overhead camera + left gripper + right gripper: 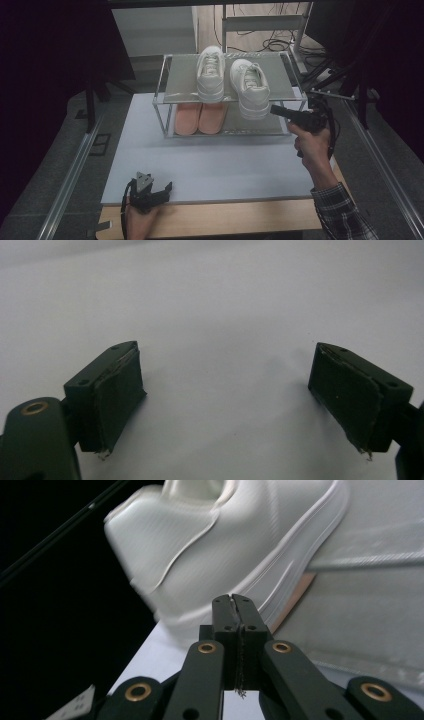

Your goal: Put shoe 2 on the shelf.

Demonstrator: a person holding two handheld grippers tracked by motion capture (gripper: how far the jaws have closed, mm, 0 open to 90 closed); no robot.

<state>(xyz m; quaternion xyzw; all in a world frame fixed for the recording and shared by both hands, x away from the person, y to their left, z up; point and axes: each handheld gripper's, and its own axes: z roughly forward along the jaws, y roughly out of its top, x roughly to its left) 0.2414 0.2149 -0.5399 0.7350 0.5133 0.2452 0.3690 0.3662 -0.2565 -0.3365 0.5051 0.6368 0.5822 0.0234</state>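
Two white sneakers stand on the top shelf of a small metal rack [168,80]: the left one [210,74] sits square, the right one [249,88] hangs its heel over the front edge. A pair of salmon slippers [199,118] lies on the lower shelf. My right gripper [273,109] is shut, its tips right at the heel of the right sneaker [225,545]; the jaws [233,600] are pressed together with nothing between them. My left gripper [167,188] rests near the table's front edge, open, its pads [117,390] wide apart over the bare white mat.
The white mat [210,165] covers the table in front of the rack, with a wooden edge [225,217] at the front. Aluminium rails [70,175] run along both sides. Cables and dark stands [350,80] crowd the back right.
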